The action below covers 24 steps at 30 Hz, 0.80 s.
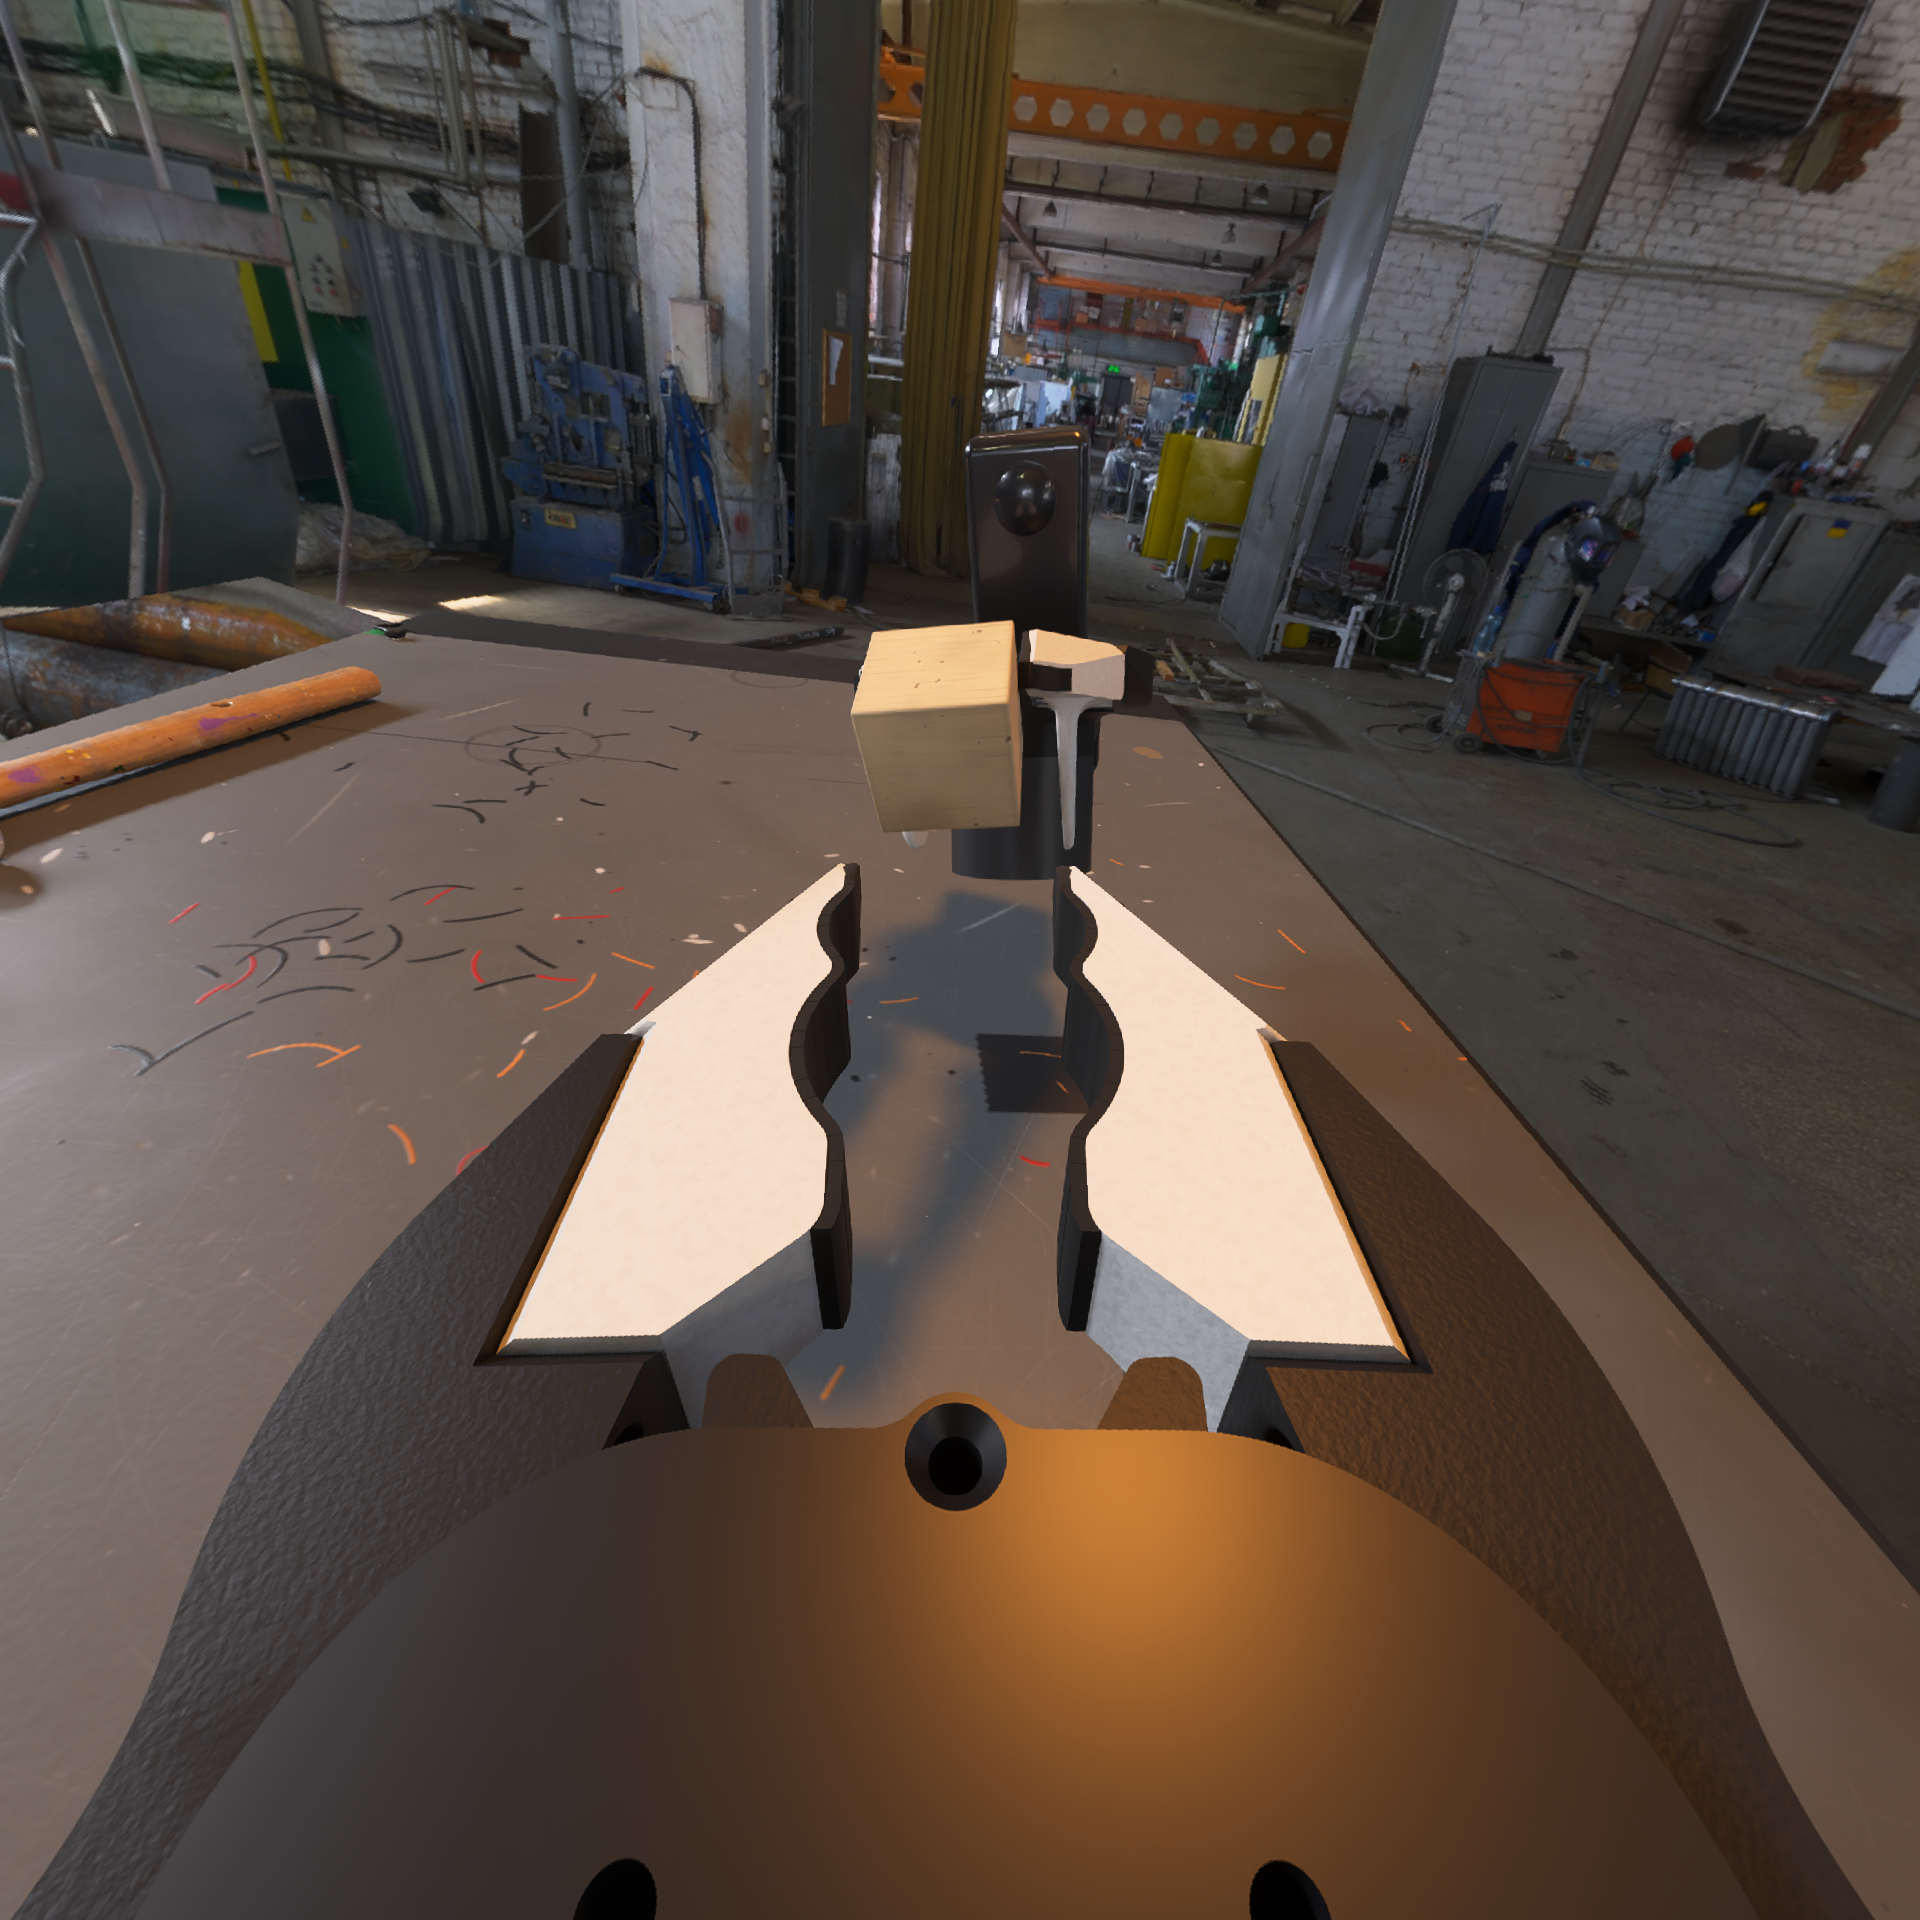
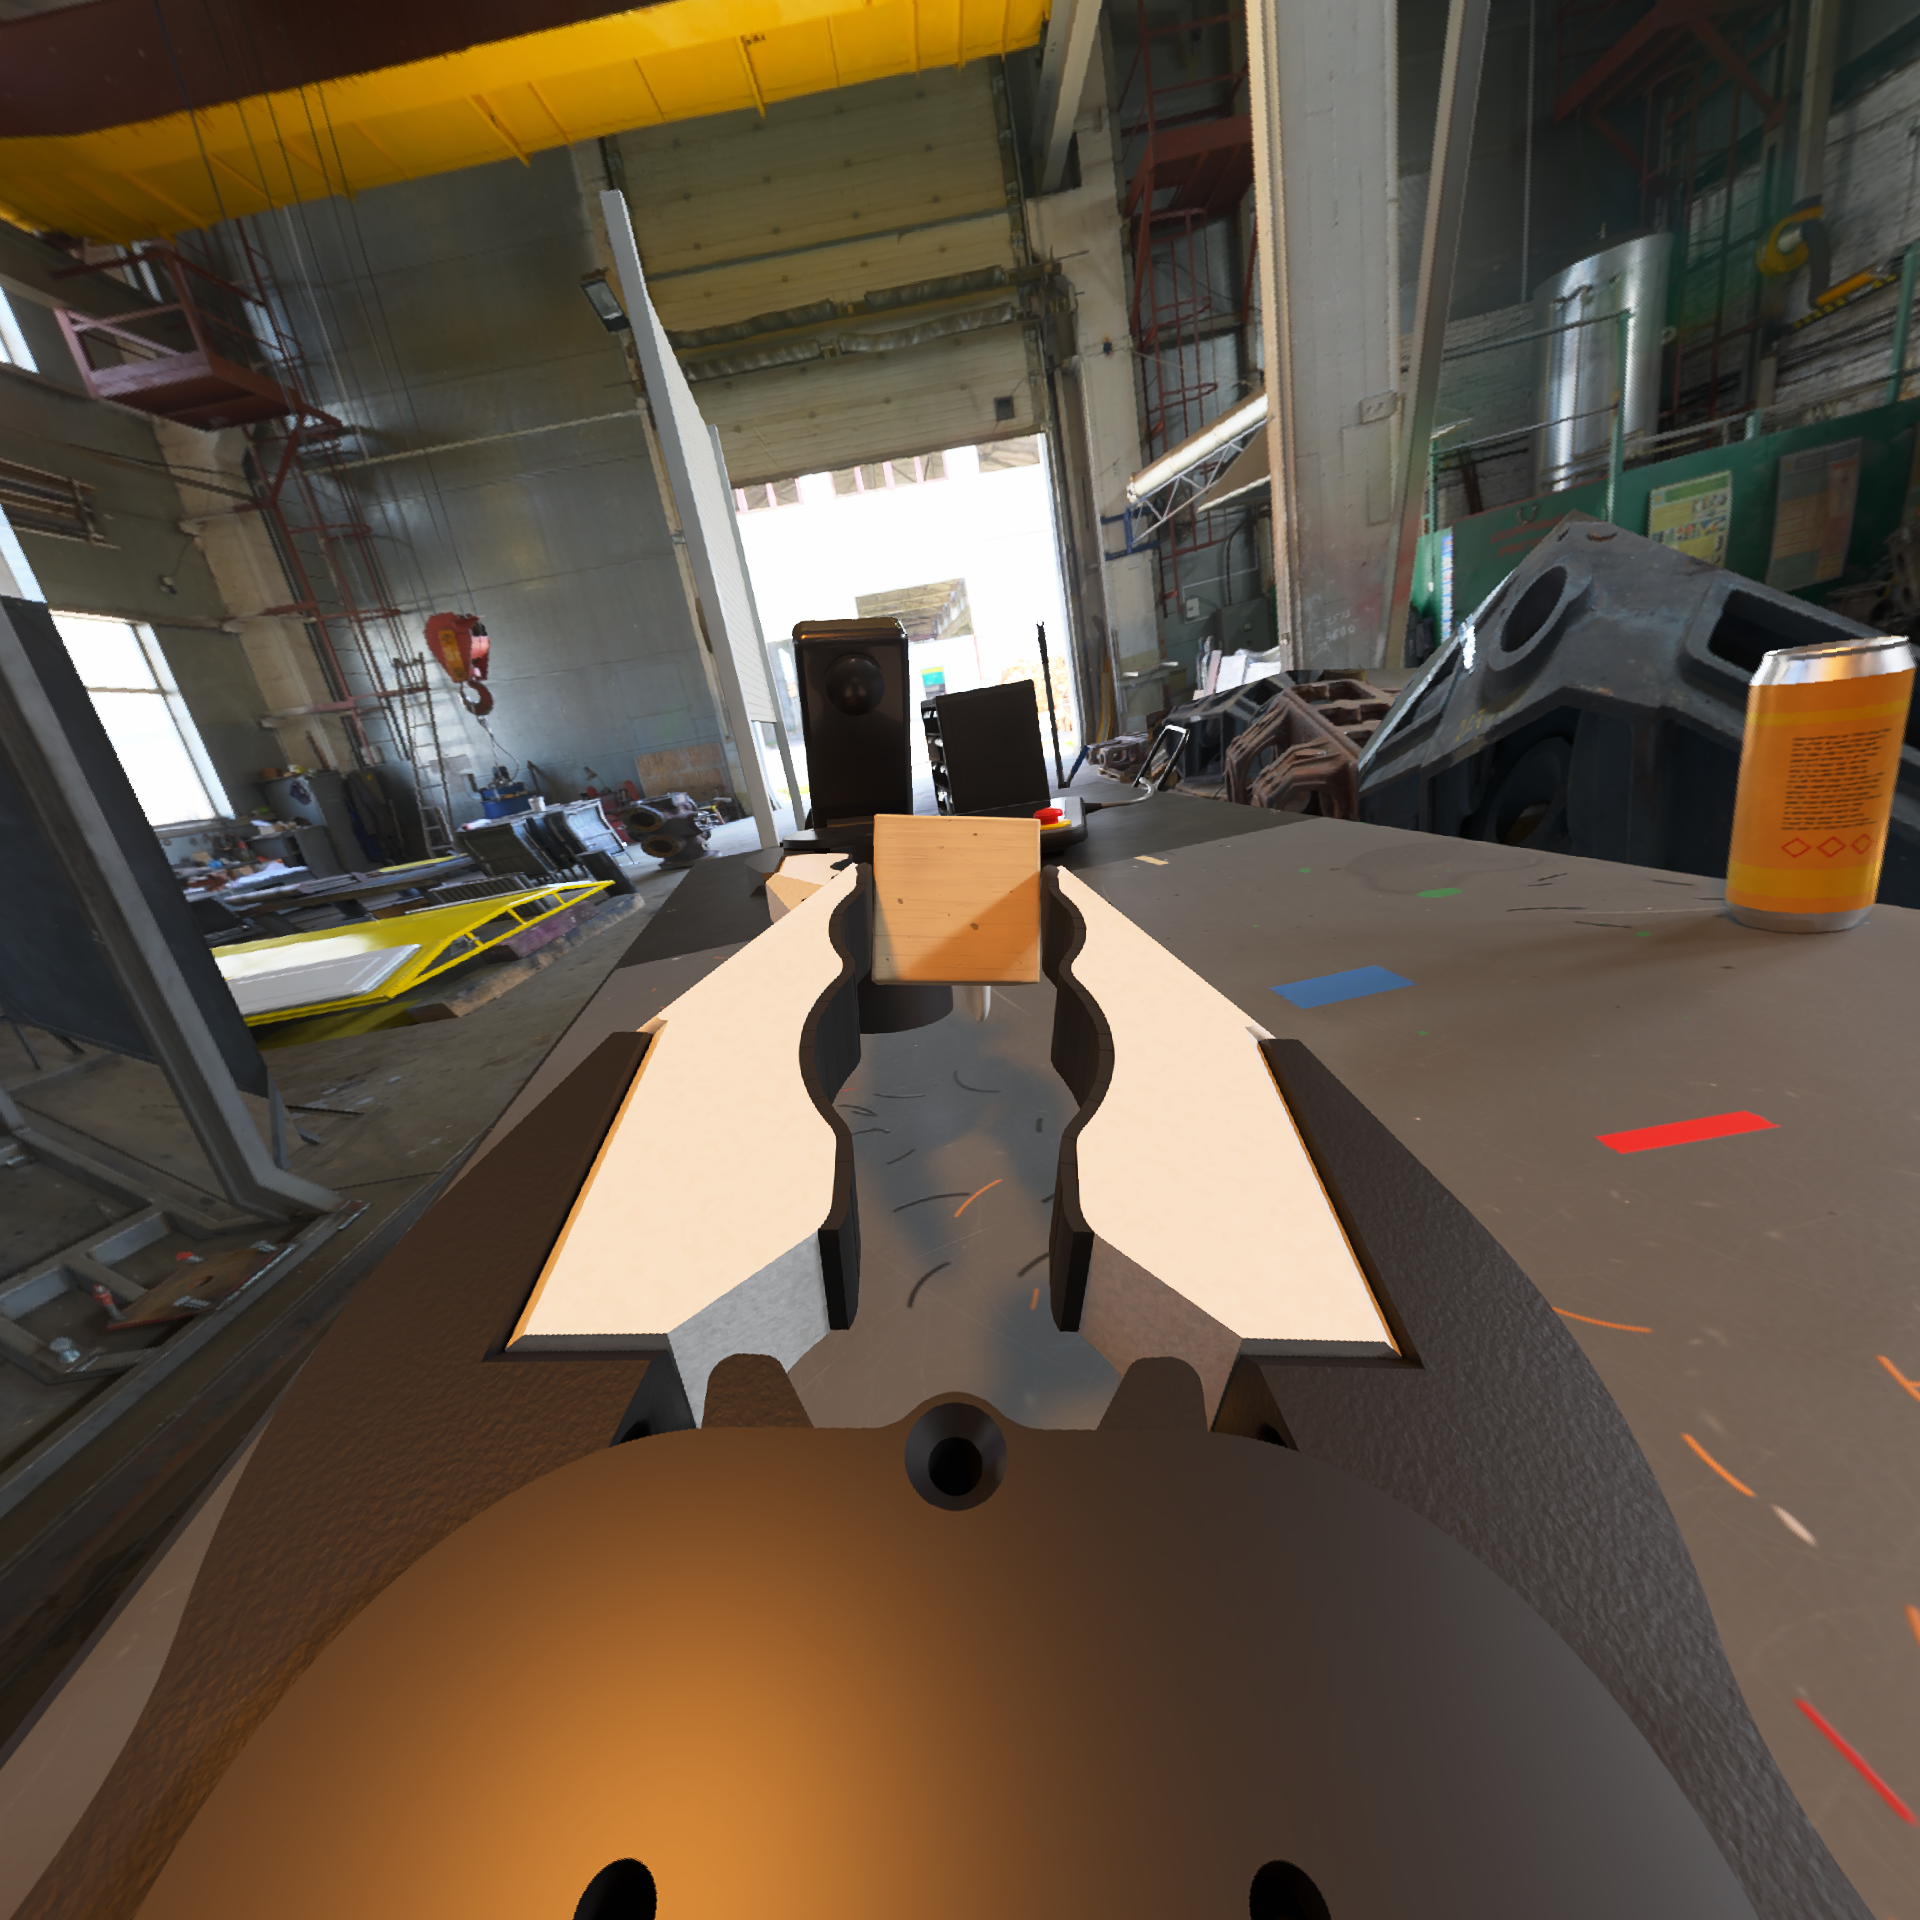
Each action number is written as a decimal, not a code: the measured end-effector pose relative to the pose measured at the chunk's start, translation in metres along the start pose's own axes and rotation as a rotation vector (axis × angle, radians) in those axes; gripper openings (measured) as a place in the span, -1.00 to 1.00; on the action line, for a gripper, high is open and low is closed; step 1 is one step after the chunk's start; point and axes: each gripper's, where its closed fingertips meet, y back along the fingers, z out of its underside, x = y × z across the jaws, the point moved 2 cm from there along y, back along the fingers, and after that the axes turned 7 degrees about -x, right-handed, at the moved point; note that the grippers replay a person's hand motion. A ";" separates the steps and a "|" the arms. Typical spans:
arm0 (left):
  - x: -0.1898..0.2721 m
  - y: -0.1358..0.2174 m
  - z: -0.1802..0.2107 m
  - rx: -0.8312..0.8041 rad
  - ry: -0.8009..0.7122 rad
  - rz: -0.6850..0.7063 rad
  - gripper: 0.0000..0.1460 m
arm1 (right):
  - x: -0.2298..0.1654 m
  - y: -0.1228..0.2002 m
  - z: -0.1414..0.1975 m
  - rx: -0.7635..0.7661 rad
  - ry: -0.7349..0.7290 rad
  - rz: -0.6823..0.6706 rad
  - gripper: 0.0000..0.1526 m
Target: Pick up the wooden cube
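- right gripper level, fingertips clamped on wooden cube, which is lifted clear of the counter mid-surface
- left gripper faces it, jaws parted, nothing between them, tips just short of the cube
- orange can upright near right edge; wooden handle lies at left edge

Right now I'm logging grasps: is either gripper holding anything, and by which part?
The right gripper holds the wooden cube by its two opposite side faces, at the fingers' tips. The left gripper holds nothing.
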 end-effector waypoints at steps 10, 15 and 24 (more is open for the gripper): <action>0.001 -0.002 0.000 -0.005 -0.009 -0.008 -0.49 | -0.006 -0.011 0.007 -0.024 0.004 -0.006 -0.58; 0.002 -0.003 0.001 -0.007 0.003 0.001 -0.49 | -0.007 -0.012 0.010 -0.024 0.007 -0.011 -0.58; 0.003 -0.007 0.023 -0.173 -0.019 0.013 -0.50 | -0.008 -0.011 0.024 -0.189 0.065 -0.009 -0.58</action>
